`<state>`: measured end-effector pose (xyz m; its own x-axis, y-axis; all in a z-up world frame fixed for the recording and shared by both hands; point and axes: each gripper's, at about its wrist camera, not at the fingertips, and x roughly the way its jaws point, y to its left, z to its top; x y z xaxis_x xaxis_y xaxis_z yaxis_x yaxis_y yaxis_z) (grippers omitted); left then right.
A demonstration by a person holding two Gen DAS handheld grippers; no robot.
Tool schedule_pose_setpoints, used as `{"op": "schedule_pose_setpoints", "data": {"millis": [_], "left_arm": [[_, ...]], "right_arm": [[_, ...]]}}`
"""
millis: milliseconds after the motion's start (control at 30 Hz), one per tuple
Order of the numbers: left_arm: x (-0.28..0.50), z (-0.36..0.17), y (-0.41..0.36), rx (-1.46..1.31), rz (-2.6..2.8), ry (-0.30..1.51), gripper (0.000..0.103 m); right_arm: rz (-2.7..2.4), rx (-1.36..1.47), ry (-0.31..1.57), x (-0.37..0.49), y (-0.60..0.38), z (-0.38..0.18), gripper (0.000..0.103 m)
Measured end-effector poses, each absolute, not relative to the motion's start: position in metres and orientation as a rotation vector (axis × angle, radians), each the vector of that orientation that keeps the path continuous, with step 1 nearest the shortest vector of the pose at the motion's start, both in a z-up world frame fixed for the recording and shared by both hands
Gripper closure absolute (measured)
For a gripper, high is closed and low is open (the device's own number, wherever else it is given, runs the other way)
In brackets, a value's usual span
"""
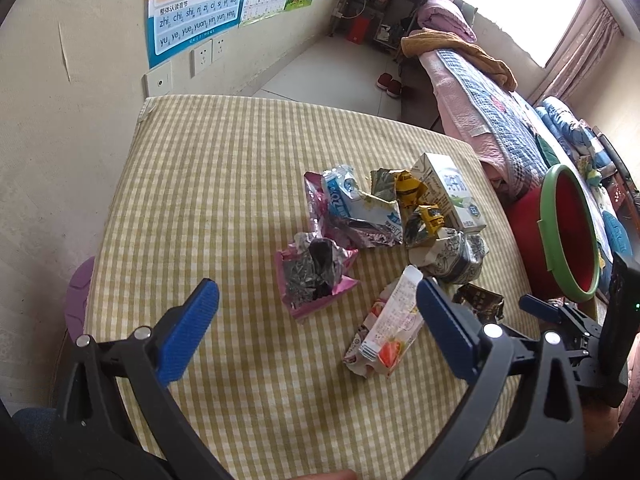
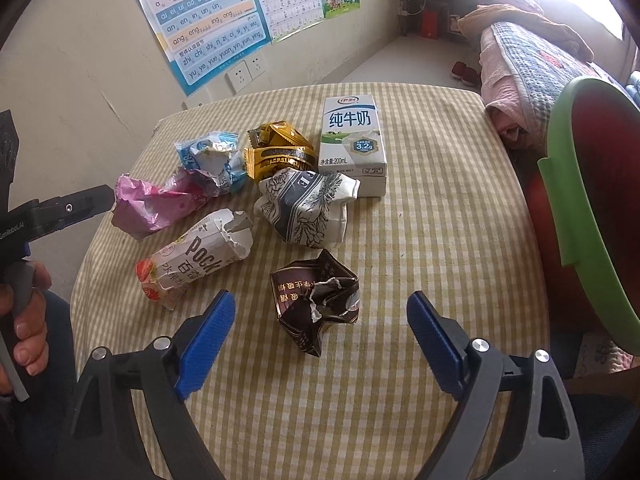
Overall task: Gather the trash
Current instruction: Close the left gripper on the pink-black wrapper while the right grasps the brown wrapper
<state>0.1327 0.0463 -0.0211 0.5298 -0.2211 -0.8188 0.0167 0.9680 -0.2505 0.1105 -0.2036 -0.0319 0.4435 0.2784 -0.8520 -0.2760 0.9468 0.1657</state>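
Both claws spread, nothing between the pads. Right claw (image 2: 320, 336) hangs over the near part of the bench (image 2: 440, 240), checked yellow cloth; crumpled dark brown wrapper (image 2: 316, 304) lies on the cloth right in its gap, not touching either pad. Left claw (image 1: 318, 324) sits over the near-left side, its right pad just beside the Pocky box (image 1: 386, 326), which lies flat and torn open.

In the right wrist view, a hand (image 2: 24, 320) grips the left claw's handle at the frame's left edge.

Mid-bench, trash is clustered in 1 loose pile: pink foil wrapper (image 2: 148, 204) on the left, crushed white carton with dark floral print (image 2: 308, 208) in the middle, behind the brown wrapper.

Further back: blue-and-white wrapper (image 2: 212, 156), gold wrapper (image 2: 276, 148), then the milk carton (image 2: 352, 144) lying flat with its printed face up, touching the white crushed carton's far corner.

Red bin with green rim (image 2: 576, 184) stands off the bench's right edge, opening tilted toward the camera. Bed (image 2: 532, 60) behind it, wall posters (image 2: 208, 20) at the back.
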Motion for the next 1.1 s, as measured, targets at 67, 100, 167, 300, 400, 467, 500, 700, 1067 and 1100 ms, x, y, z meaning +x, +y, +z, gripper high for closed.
{"op": "schedule_pose_setpoints", "data": {"millis": [67,100,167,300,400,467,500,700,1067,1100], "left_arm": [[0.137,-0.027,0.045,-0.214,-0.146,1.014,0.010],[0.139,-0.030,0.045,-0.212,-0.148,1.018,0.011],[0.141,-0.035,0.046,-0.208,-0.146,1.028,0.014],[0.142,-0.047,0.048,-0.215,-0.146,1.046,0.024],[0.144,-0.056,0.050,-0.229,-0.154,1.060,0.033],[0.145,-0.060,0.051,-0.245,-0.168,1.064,0.047],[0.145,-0.062,0.052,-0.253,-0.169,1.066,0.052],[0.138,-0.060,0.056,-0.267,-0.168,1.056,0.076],[0.115,-0.028,0.056,-0.183,-0.082,0.998,0.083],[0.111,-0.023,0.055,-0.156,-0.063,0.988,0.084]], "right_arm": [[0.345,-0.007,1.067,0.113,-0.202,-0.037,0.020],[0.349,-0.015,1.069,0.114,-0.200,-0.039,0.020],[0.352,-0.035,1.072,0.115,-0.196,-0.043,0.020],[0.360,-0.069,1.076,0.117,-0.190,-0.049,0.025],[0.365,-0.076,1.086,0.118,-0.187,-0.054,0.034],[0.371,-0.078,1.098,0.119,-0.186,-0.057,0.046],[0.372,-0.079,1.104,0.120,-0.185,-0.058,0.049],[0.373,-0.063,1.100,0.117,-0.189,-0.056,0.053],[0.380,-0.056,1.048,0.100,-0.193,-0.034,0.054],[0.381,-0.059,1.040,0.099,-0.193,-0.031,0.054]]}}
